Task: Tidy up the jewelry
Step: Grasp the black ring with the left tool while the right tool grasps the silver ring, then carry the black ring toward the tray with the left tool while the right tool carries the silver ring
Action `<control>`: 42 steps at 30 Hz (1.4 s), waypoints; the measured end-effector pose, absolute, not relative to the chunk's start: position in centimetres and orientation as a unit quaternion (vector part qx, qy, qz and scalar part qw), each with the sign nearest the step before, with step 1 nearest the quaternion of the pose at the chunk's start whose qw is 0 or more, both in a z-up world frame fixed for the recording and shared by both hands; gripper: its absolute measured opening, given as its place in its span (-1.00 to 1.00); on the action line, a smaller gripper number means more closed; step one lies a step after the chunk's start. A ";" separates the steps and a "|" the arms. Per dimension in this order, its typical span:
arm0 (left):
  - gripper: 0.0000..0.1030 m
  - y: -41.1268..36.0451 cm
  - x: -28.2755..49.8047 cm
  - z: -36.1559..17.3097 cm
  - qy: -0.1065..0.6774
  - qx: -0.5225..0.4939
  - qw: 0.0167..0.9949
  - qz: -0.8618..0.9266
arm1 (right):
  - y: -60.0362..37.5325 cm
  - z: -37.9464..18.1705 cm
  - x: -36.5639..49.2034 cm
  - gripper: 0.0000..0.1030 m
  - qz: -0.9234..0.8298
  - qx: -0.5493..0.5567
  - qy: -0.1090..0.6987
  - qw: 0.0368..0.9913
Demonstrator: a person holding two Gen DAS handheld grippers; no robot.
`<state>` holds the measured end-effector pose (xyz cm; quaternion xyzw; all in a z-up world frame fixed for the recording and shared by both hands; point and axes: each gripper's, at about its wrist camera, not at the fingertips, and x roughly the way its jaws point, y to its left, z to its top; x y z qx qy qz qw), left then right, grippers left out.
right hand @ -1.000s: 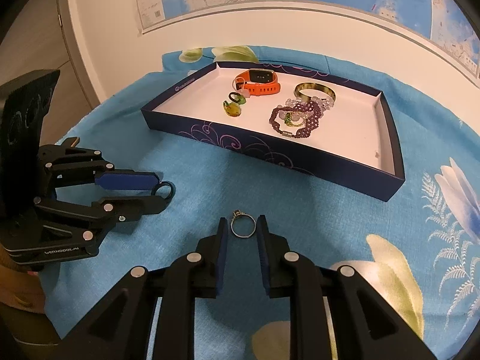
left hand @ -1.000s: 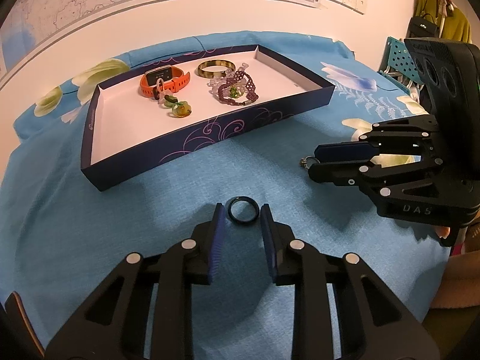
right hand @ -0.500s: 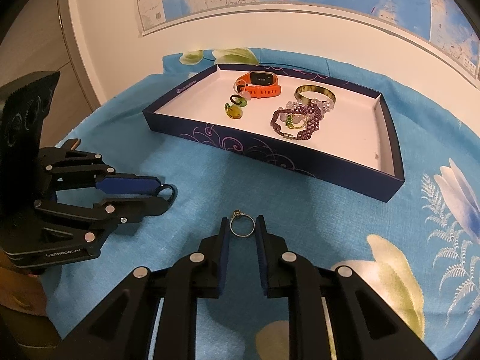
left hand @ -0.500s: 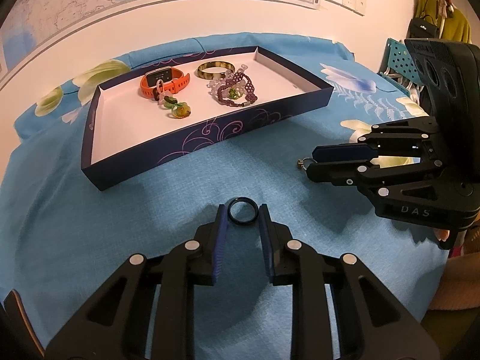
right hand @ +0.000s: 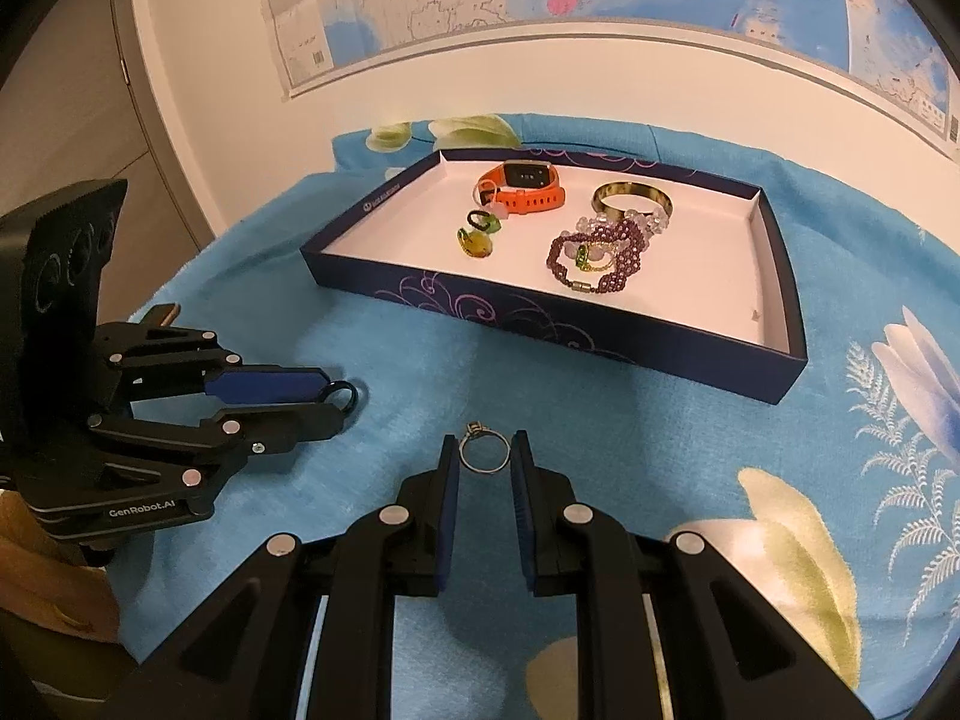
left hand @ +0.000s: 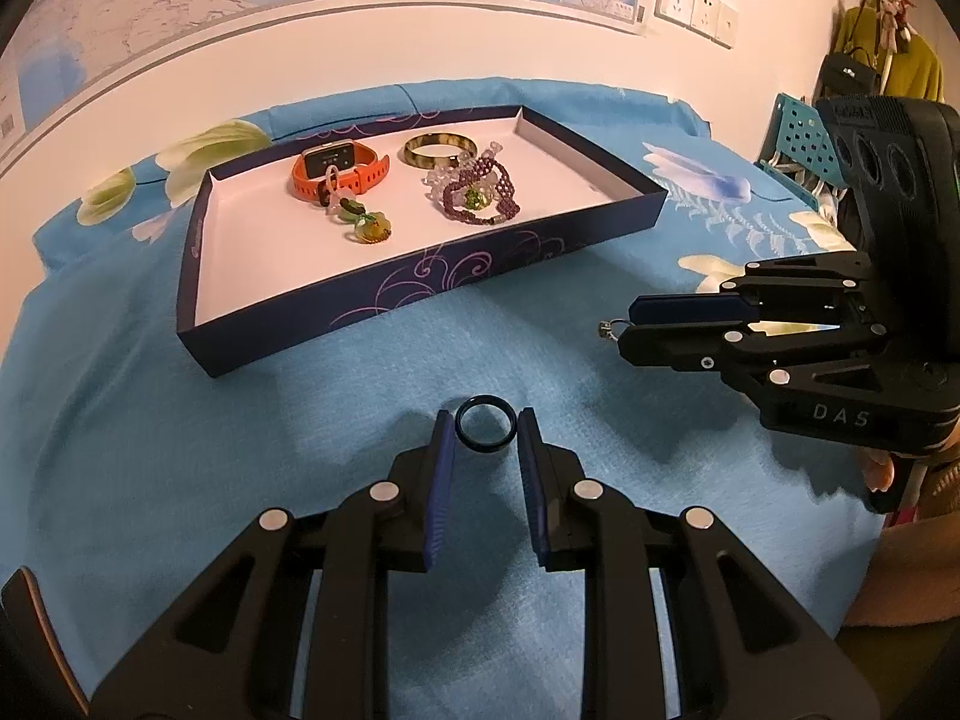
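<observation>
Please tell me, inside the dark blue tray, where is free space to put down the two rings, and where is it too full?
In the tray, bare floor lies along the right wall, right of the purple bracelet, and along the left wall, left of the orange watch and green pendant. The middle and back are crowded: watch, bangle, bracelet.

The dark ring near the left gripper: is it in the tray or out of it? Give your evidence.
Out. The dark ring is pinched between the left gripper pads over the blue cloth, short of the tray.
</observation>
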<state>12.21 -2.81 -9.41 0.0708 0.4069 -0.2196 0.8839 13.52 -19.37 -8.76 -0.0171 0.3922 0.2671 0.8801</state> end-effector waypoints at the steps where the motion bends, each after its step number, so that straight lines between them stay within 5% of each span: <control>1: -0.58 -2.7 12.2 -9.3 0.405 0.069 0.885 -0.219 | -19.4 -8.7 13.5 -0.70 0.269 -0.012 0.391 0.880; 42: -0.58 -1.6 13.2 -4.0 0.331 0.018 0.919 -0.212 | -20.6 -4.5 14.0 -0.70 0.275 0.033 0.315 0.908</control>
